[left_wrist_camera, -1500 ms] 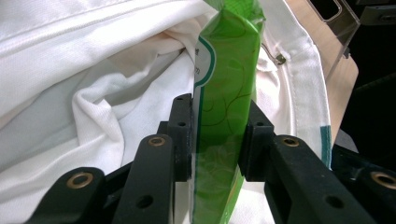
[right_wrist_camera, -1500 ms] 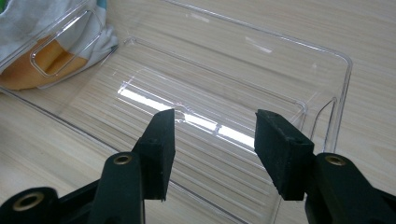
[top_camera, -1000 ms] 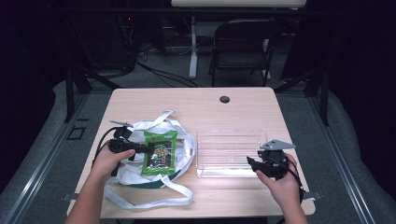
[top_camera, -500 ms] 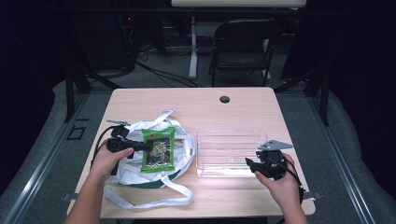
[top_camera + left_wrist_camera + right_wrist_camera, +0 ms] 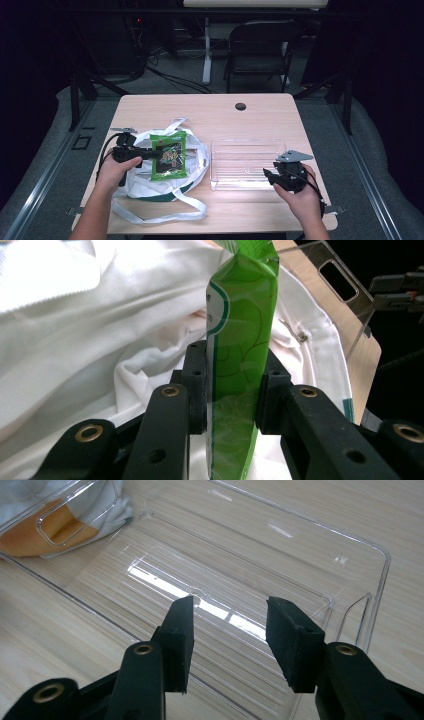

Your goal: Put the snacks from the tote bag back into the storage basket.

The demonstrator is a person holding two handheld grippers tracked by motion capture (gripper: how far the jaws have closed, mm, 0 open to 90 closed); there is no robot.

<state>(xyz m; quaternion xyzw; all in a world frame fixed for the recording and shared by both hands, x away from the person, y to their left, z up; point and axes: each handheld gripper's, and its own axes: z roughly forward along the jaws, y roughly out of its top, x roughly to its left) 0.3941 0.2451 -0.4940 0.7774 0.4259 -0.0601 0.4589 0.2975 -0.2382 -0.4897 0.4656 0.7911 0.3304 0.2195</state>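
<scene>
My left gripper is shut on a green snack packet, held just above a white cloth bag at the table's left. In the left gripper view the packet stands edge-on, pinched between both pads, with white cloth behind it. A clear plastic bin lies right of the bag, nothing inside. My right gripper hovers at the bin's near right corner, open. The right gripper view shows its jaws apart over the bin's floor, nothing between them.
The bag's long white strap loops toward the table's front edge. A round cable hole sits at the table's back. A dark folding chair stands beyond the table. Bare wood runs along the far side.
The left gripper has carried the green packet up and a little farther from the person, above the bag. The right gripper has barely moved.
</scene>
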